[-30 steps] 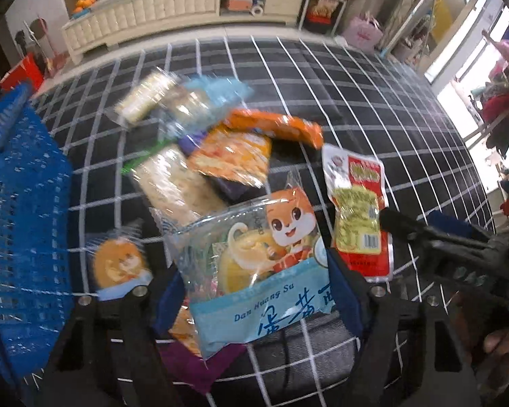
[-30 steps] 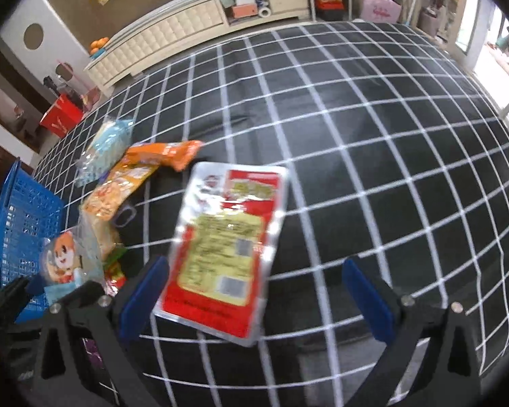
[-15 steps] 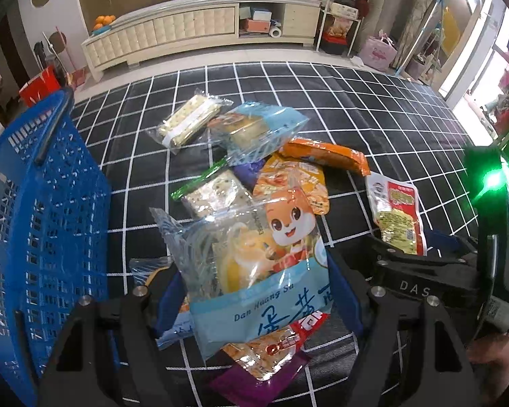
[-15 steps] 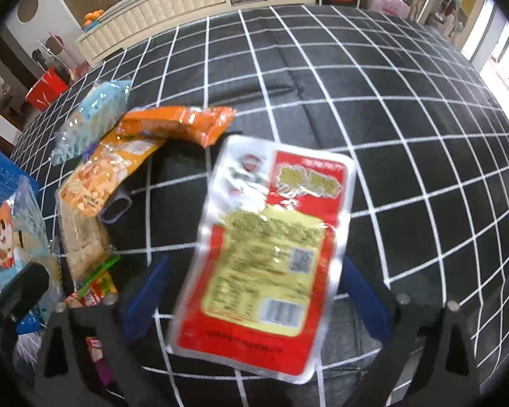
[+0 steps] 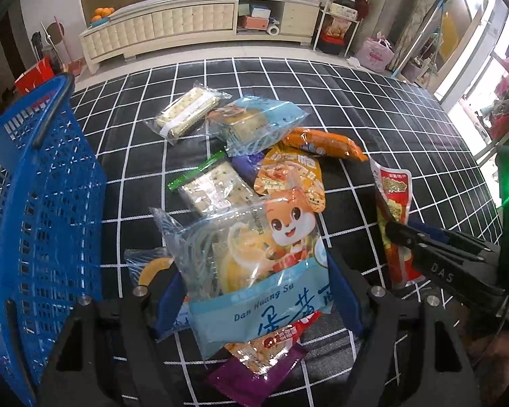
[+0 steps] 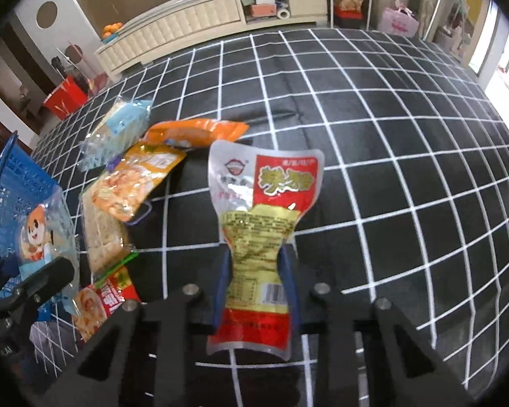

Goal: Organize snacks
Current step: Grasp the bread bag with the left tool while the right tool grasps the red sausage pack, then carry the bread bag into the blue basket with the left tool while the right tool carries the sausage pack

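Right gripper (image 6: 257,288) jaws have just been closing from wide apart and now pinch the red-and-yellow snack pouch (image 6: 263,224), creasing its middle. Left gripper (image 5: 256,291) clamps the blue cartoon-squirrel bag (image 5: 254,271) above the other snacks on the black grid-patterned surface (image 5: 407,135). Blue basket (image 5: 34,210) stands at left, just beside the snack pile.

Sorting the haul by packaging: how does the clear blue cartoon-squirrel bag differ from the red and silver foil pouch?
The clear blue cartoon-squirrel bag is see-through and puffy; the red and silver foil pouch is opaque and flat. The bag stays broad in the left claw; the pouch crumples at its waist in the right claw. Both are gripped.
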{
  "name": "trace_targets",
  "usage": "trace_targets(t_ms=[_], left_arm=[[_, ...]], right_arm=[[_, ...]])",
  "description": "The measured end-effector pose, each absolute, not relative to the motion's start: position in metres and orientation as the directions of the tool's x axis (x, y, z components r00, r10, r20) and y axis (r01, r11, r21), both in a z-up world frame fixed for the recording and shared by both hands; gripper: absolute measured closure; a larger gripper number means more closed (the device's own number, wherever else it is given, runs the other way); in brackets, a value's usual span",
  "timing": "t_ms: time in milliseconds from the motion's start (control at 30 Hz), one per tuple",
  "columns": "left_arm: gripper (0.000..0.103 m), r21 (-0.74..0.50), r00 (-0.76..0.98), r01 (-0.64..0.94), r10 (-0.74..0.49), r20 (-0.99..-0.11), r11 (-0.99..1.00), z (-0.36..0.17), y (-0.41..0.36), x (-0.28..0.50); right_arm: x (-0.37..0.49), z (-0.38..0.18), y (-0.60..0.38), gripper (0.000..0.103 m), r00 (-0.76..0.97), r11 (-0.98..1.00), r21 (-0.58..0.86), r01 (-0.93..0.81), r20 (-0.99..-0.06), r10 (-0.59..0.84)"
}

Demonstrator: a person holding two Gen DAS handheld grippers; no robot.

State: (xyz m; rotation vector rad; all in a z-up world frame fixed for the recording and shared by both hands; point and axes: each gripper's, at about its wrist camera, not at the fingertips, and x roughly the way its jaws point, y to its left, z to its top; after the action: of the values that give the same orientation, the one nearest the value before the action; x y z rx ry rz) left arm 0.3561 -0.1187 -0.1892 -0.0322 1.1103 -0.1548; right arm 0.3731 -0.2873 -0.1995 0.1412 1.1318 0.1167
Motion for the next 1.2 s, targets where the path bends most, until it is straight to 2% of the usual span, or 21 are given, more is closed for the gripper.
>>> trace_targets(t_ms=[167,200,233,267,567,800,1200], left_arm=[[0.029,-0.102,0.43,0.115,-0.142,-0.891,0.988,-0.19,-0.12,0.353],[0.029,-0.104,0.429,0.114,-0.143,-0.892,0.988,-0.19,-0.12,0.353],[0.029,-0.107,0.428,0.113,-0.145,-0.892,0.988,-0.191,-0.119,0.353],[0.029,-0.112,0.427,0.111,-0.149,-0.892,0.987,-0.191,-0.118,0.352],[0.029,-0.134,0.456,0.114,-0.171,-0.873,0.984,-0.165,-0.111,0.336],[0.029,-0.158,0.517,0.104,-0.189,-0.835,0.982,-0.118,-0.087,0.307],[0.029,-0.107,0.588,0.035,-0.107,-0.802,0.994,-0.06,-0.004,0.266]], right_arm=[[0.372,-0.2,-0.285,0.081,0.433,0.982,0.188,-0.032,-0.882,0.183],[0.371,-0.198,-0.284,0.086,0.435,0.979,0.198,-0.036,-0.879,0.194],[0.365,-0.195,-0.283,0.101,0.443,0.974,0.223,-0.037,-0.87,0.216],[0.365,-0.193,-0.284,0.102,0.441,0.971,0.236,-0.029,-0.869,0.225],[0.352,-0.17,-0.28,0.102,0.461,0.951,0.305,-0.045,-0.838,0.291],[0.319,-0.112,-0.263,0.102,0.532,0.917,0.385,-0.105,-0.757,0.379],[0.281,-0.051,-0.179,0.102,0.571,0.859,0.445,-0.253,-0.648,0.504]])
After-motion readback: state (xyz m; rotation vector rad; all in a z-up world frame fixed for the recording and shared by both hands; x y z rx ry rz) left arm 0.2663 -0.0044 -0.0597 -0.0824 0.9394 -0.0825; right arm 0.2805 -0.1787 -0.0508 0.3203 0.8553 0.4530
